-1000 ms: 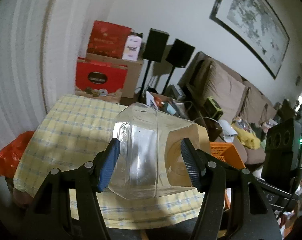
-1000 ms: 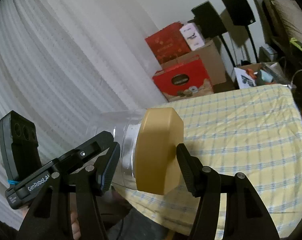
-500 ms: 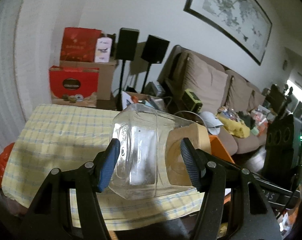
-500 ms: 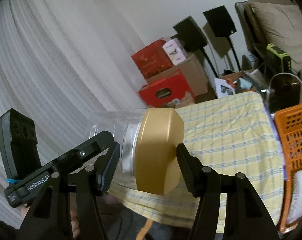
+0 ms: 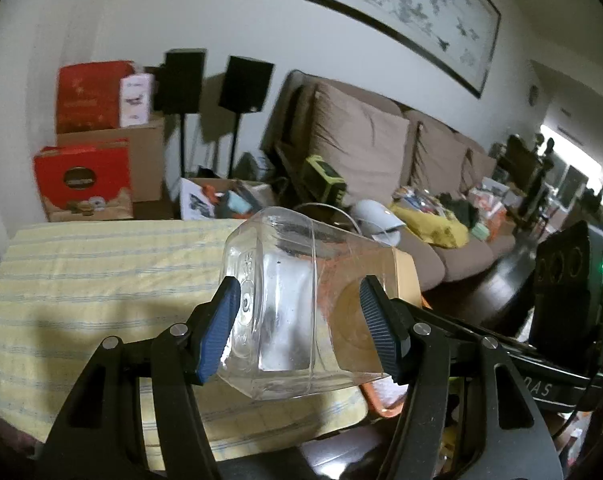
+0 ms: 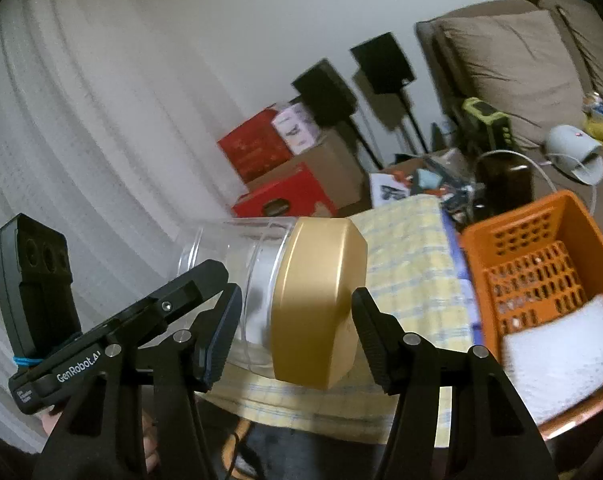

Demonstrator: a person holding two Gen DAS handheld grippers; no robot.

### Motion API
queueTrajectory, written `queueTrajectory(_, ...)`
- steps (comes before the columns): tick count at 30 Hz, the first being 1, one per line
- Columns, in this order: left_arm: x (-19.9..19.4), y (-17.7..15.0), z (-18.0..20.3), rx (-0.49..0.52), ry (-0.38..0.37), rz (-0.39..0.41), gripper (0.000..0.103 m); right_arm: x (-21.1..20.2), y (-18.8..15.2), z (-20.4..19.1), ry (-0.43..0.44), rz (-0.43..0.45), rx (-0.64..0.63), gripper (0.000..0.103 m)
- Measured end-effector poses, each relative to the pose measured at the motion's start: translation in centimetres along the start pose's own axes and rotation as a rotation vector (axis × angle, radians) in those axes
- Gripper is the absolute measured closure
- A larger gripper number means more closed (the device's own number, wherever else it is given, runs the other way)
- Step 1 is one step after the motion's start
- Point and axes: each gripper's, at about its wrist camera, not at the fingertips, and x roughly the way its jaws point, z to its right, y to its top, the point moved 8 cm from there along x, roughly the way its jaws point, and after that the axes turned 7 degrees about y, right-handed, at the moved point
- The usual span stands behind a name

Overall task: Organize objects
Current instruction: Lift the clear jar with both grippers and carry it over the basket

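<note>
One clear jar [image 5: 285, 312] with one gold lid [image 6: 317, 308] is lying sideways above the bench [image 5: 81, 280], the left hand-held gripper [image 5: 301, 328] clamping its body, the right hand-held gripper [image 6: 297, 336] clamping its lid. Only the right view is showing one orange basket [image 6: 537, 240] beside the bench.

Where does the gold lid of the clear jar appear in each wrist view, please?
Left wrist: gold lid right of centre, behind the right fingertip, seen partly through the clear jar.
Right wrist: gold lid at centre, between the fingers.
Shared landmark: yellow checked tablecloth.
</note>
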Motion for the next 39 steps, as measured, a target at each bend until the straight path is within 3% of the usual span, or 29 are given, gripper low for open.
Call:
queueTrajectory(11, 5.2, -2.5, 7.4, 0.085, -0.081, -0.087, 0.044, -4.7, -0.9, 7.7, -0.094, 0.040, 0.101, 0.044)
queueTrajectory(16, 6.9, -3.7, 9.9, 0.155, -0.050, -0.116, 0.045, -5.6, -1.7, 11.0, -0.057, 0.074, 0.157, 0.044)
queueTrajectory(19, 8.1, -3.5, 11.0, 0.170, -0.050, -0.125, 0.045, -5.7, -1.5, 11.4, -0.088, 0.065, 0.097, 0.044)
queueTrajectory(26, 10.6, -3.7, 14.2, 0.205, -0.060, -0.139, 0.045, -7.6, -1.1, 14.9, -0.105, 0.097, 0.189, 0.044)
queueTrajectory(32, 13.5, -5.0, 17.5, 0.234, -0.112, -0.222, 0.046, -10.0, -1.1, 18.7, -0.165, 0.133, 0.225, 0.044)
queueTrajectory(39, 16.6, -6.9, 19.2, 0.217, -0.123, -0.268, 0.046, -10.5, -2.2, 22.5, -0.190, 0.132, 0.312, 0.044)
